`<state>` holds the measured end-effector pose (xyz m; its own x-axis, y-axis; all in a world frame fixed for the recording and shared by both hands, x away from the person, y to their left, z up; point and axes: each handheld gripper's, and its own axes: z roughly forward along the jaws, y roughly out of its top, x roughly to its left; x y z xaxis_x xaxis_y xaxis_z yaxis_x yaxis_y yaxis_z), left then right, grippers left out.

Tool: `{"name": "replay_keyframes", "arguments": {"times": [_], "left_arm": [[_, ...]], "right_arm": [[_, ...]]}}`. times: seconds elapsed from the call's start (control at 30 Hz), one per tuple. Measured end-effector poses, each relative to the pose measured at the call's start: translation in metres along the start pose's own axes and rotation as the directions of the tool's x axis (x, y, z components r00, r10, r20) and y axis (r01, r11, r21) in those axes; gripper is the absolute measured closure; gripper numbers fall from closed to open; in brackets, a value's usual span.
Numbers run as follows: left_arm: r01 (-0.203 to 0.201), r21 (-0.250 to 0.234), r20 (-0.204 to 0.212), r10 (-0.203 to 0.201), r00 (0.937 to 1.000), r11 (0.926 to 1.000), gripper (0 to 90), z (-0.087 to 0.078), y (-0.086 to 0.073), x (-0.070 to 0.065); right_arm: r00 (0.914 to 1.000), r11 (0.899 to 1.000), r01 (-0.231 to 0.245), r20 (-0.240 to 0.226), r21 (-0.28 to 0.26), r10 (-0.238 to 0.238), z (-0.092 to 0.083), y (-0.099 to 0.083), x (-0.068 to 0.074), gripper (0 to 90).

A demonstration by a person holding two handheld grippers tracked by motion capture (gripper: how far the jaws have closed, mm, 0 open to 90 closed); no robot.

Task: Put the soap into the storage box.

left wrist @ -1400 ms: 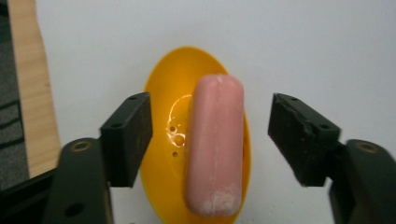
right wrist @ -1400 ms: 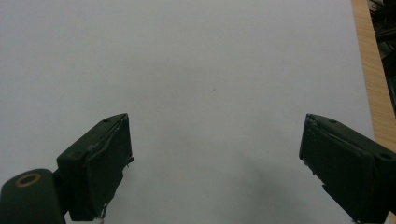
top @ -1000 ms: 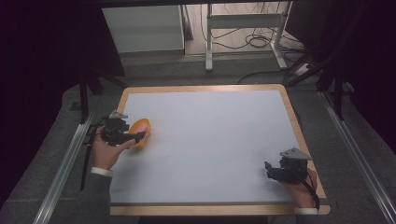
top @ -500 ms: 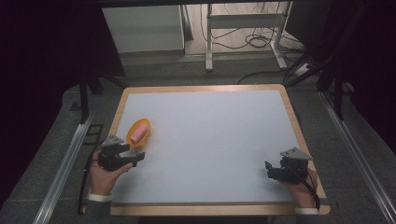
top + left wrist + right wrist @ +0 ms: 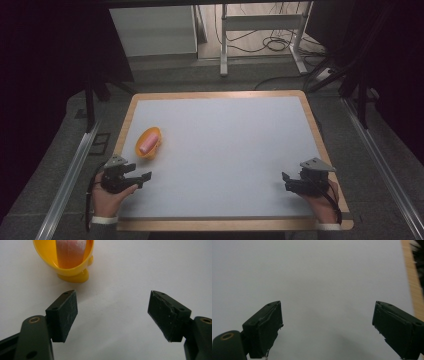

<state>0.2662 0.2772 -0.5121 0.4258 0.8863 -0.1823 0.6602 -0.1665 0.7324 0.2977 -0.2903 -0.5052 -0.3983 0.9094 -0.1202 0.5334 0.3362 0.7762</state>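
**Cup down on the left, both grippers open & empty**

The yellow cup (image 5: 148,143) lies on its side on the white table top (image 5: 225,150), near the left edge, w/ a pink roll (image 5: 148,141) inside. In the left gripper view the cup (image 5: 72,263) sits just ahead of the jaws, its mouth toward the camera, the pink roll (image 5: 70,251) lying lengthwise in it. It looks set there on purpose: clear of the wooden rim (image 5: 215,95), flat surface all round, stubby base touching the top so it likely won't roll far.

The left gripper (image 5: 142,177) hangs nearer the person than the cup, apart from it, jaws wide, holding nothing. The right gripper (image 5: 286,181) rests at the near right corner, well apart from the cup, jaws spread wide too, empty; its own view has just bare table & a strip of rim at the right.

Beyond the table: a white cabinet (image 5: 152,32), a metal stand (image 5: 260,35), floor cables. No obstacle between either gripper & the cup.
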Motion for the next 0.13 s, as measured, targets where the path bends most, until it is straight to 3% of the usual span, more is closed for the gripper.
{"name": "replay_keyframes", "arguments": {"times": [0.13], "left_arm": [[0.012,0.012,-0.009,-0.012,0.9999,0.9999,24.3,0.0036,-0.0004,0.0023]], "right_arm": [[0.9996,0.999,0.026,-0.013,-0.020,-0.026,-0.0016,0.0044,0.0076,9.0]]}}
